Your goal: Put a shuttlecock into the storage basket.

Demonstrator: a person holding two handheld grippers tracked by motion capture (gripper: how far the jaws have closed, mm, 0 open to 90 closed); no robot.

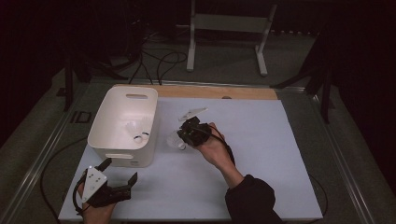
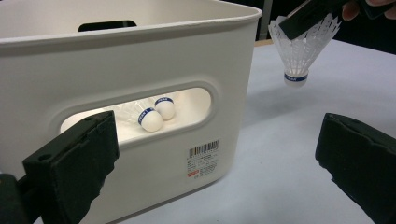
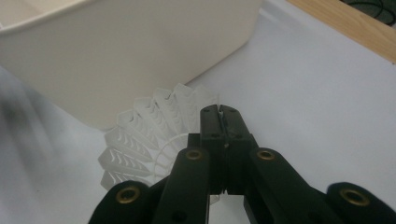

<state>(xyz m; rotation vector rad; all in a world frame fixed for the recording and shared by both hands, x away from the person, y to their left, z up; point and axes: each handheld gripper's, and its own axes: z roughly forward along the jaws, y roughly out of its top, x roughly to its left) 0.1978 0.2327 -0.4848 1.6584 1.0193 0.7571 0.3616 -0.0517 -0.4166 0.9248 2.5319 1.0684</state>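
White plastic shuttlecock (image 2: 301, 49) pinched by skirt rim in closed right gripper (image 3: 219, 114), hanging cork-down just beside white plastic bin (image 1: 122, 122). Transfer step under way, likely. Next: lift over rim, release among shuttlecocks inside (image 2: 156, 113). Left gripper (image 1: 119, 171) idle, jaws apart, empty.

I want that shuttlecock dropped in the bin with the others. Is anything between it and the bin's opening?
Nothing visible stands in the way. The shuttlecock, pinched by its skirt in the right claw, hangs beside the white bin; only the bin's near wall must be cleared. The left claw sits apart, open.
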